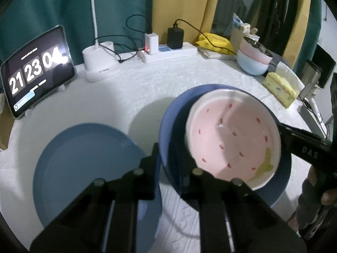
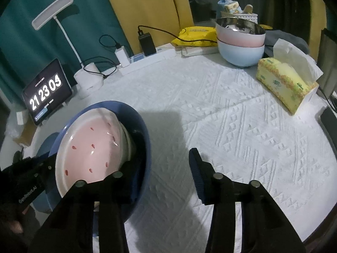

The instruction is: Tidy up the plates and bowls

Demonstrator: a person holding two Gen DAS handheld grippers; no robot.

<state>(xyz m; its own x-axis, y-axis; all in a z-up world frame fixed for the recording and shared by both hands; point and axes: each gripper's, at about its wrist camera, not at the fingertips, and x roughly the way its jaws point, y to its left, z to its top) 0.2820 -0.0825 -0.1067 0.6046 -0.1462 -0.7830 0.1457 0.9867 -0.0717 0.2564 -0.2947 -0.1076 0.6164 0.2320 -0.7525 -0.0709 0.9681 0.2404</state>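
A pink dish (image 1: 229, 139) with red flecks lies tilted inside a dark blue bowl (image 1: 168, 122). My left gripper (image 1: 168, 160) is shut on the near rim of the dark blue bowl. The right gripper (image 1: 286, 130) reaches in from the right at the opposite rim. In the right wrist view the dark blue bowl (image 2: 145, 135) has its rim between the fingers of my right gripper (image 2: 166, 154). One finger is inside beside the pink dish (image 2: 90, 149); the other stands clear of the outer wall, so it is open. A light blue plate (image 1: 84, 164) lies flat to the left.
Stacked pink and light blue bowls (image 2: 240, 42) stand at the back right, with a yellow tissue pack (image 2: 286, 84) beside them. A tablet clock (image 1: 35, 69), a lamp base (image 1: 99, 63) and a power strip (image 1: 168, 52) with cables line the back. White cloth (image 2: 231, 126) covers the table.
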